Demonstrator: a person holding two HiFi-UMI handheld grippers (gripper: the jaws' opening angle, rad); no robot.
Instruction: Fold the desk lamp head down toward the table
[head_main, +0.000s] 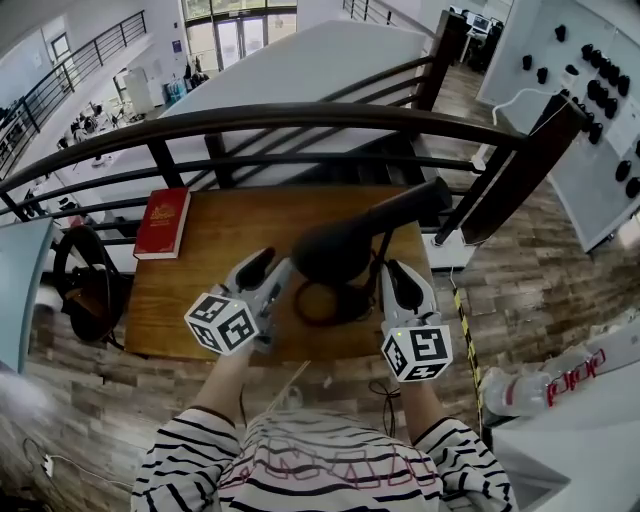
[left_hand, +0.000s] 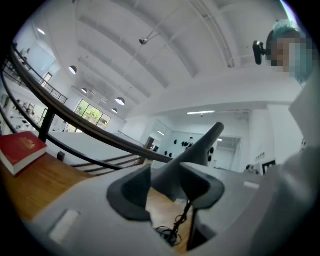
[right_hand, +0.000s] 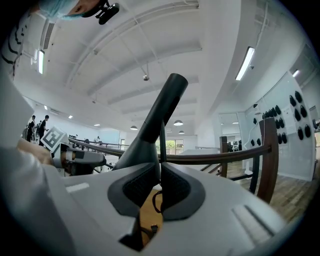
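Observation:
A black desk lamp stands on the wooden table (head_main: 205, 300). Its cone-shaped head (head_main: 335, 250) hangs over the table's middle, and its arm (head_main: 415, 200) slants up toward the back right. My left gripper (head_main: 272, 265) sits just left of the head and is open. In the left gripper view the head (left_hand: 175, 170) shows beyond the jaws of my left gripper (left_hand: 167, 185), clear of both pads. My right gripper (head_main: 393, 268) is at the lamp's right side. Its jaws (right_hand: 159, 171) are nearly together, with the lamp's thin black rod (right_hand: 161, 142) in the slit.
A red book (head_main: 162, 222) lies at the table's back left corner. A dark metal railing (head_main: 300, 118) runs right behind the table, with a drop beyond it. The lamp's cable (head_main: 318, 302) lies looped on the table between the grippers.

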